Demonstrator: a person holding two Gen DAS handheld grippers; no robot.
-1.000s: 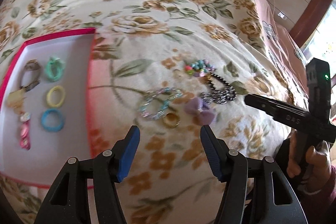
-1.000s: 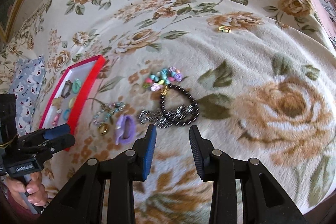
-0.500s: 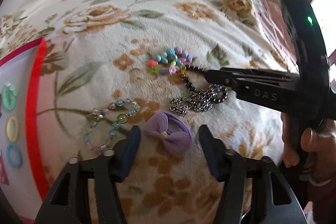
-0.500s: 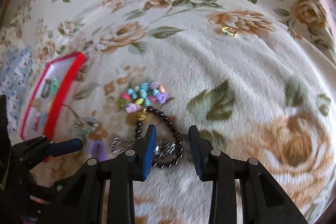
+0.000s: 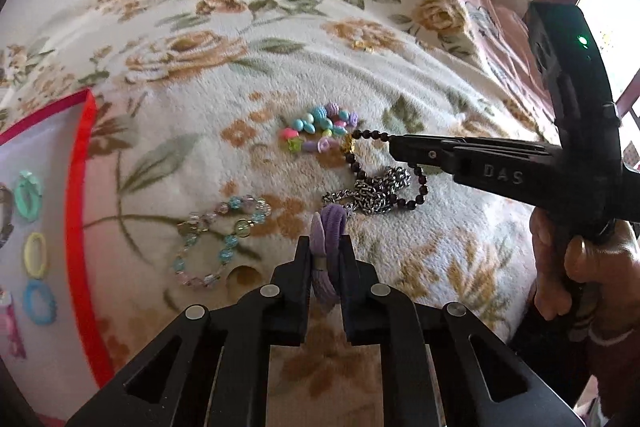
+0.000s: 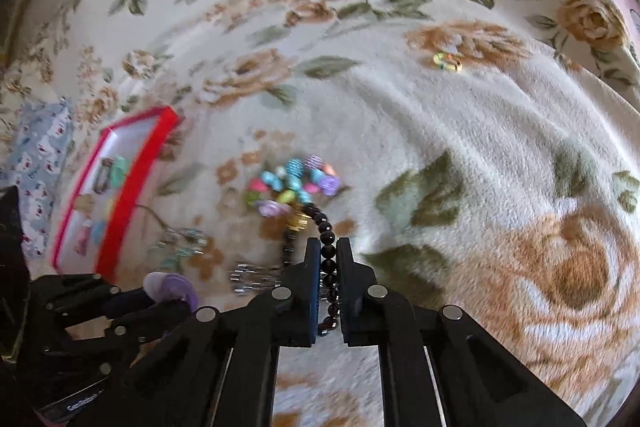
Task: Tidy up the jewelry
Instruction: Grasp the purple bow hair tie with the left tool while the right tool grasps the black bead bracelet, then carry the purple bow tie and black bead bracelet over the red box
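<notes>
My left gripper (image 5: 325, 247) is closing on a purple bow hair tie (image 5: 333, 223), and its pads squeeze the tie upright on the floral blanket. My right gripper (image 6: 328, 247) is closing on a black bead bracelet (image 6: 320, 217), with the strand pinched between its pads. That bracelet loops over a silver chain (image 5: 376, 193). A colourful bead bracelet (image 5: 320, 129) lies just beyond them. A pale blue bead bracelet (image 5: 218, 239) lies left of the hair tie. The red-rimmed tray (image 5: 78, 227) at the left holds several small hair rings and clips.
A small gold ring (image 6: 447, 62) lies far off on a rose print. Another gold ring (image 5: 242, 275) sits by the pale blue bracelet. A person's hand (image 5: 580, 267) grips the right tool's handle. A blue patterned pillow (image 6: 36, 179) lies past the tray.
Both grippers moved forward and down over the jewelry. The left jaws came together on the purple hair tie and the right jaws on the black bead bracelet.
</notes>
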